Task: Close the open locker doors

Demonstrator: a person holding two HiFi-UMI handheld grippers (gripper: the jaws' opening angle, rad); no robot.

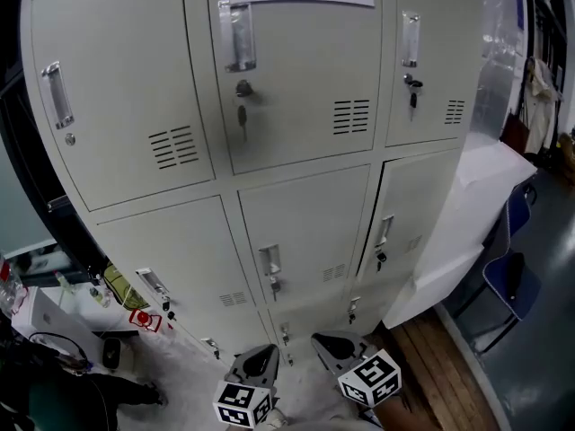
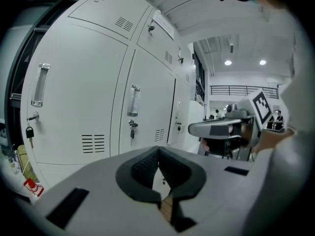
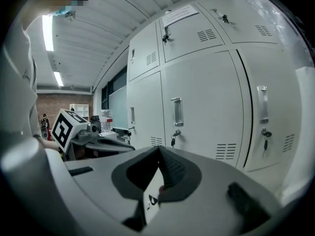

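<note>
Left gripper [image 2: 157, 155] is clenched tight, pads pressed together with nothing in them. Right gripper [image 3: 158, 155] same deal, closed on nothing. They sit low and side by side, near each other, a bit short of the locker bank [image 1: 296, 106] that rises right ahead of and above them. The door [image 1: 418, 214] up and to the right of the right gripper looks slightly ajar, with a dark gap down its left edge. The doors straight above look flush, and a key [image 1: 241, 115] hangs under one lock.

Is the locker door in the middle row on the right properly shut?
No, slightly ajar: the middle-right door shows a dark gap along its handle edge; the centre door beside it sits flush.
</note>
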